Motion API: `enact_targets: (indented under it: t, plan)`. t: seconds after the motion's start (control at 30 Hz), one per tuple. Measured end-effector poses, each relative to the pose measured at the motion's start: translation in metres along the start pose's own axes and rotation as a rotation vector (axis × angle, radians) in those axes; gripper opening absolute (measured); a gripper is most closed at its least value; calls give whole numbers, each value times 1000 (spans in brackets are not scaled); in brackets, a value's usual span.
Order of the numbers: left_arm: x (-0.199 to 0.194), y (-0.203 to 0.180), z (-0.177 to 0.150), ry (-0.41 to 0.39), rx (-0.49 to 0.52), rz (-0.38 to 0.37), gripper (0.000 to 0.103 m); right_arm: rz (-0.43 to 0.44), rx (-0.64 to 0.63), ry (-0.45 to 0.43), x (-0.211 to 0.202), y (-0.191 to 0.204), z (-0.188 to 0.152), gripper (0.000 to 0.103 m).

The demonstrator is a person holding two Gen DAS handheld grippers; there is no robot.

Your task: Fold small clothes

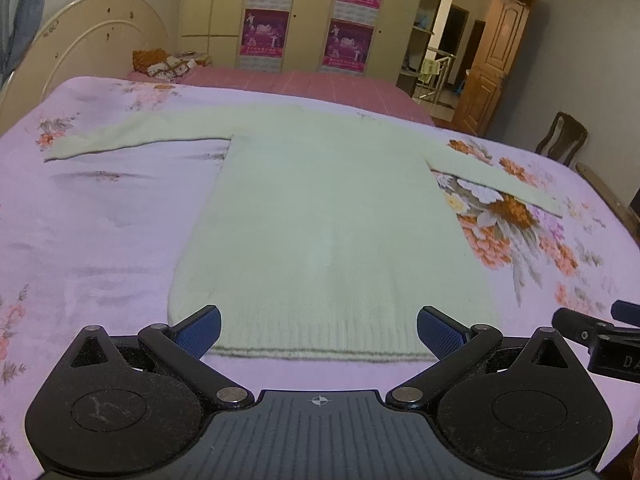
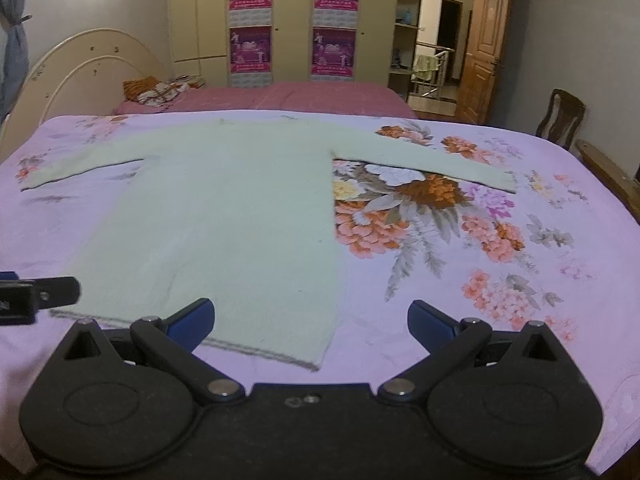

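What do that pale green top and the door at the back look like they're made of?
The pale green top looks like soft knitted yarn, matte, with a ribbed hem. The door appears to be brown varnished wood, with raised panels and a slight sheen.

A bed [image 1: 100,208] [image 2: 520,312] covered by a lilac sheet with flower prints carries a pale green sweater [image 1: 320,220] [image 2: 224,216], spread flat with both sleeves out to the sides. Its ribbed hem lies nearest the cameras, the neck toward the far edge.

Both wrist views low, facing sweater [image 1: 320,216]
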State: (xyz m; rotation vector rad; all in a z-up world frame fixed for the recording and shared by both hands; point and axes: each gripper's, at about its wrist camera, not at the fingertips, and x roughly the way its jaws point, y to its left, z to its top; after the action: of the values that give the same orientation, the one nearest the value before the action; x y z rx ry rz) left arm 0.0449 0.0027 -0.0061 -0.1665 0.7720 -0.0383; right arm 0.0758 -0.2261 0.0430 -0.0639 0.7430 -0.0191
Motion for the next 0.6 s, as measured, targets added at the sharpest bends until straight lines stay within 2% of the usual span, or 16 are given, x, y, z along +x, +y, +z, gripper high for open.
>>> enact_targets:
  t: [0.2,0.6]
  plan:
    - [12,0,17,-39,-16,-64,103,-4,21,1,13,-14,11,102]
    - [53,-5,54,-26,13,-53,103,16,24,-1,53,-37,39,102]
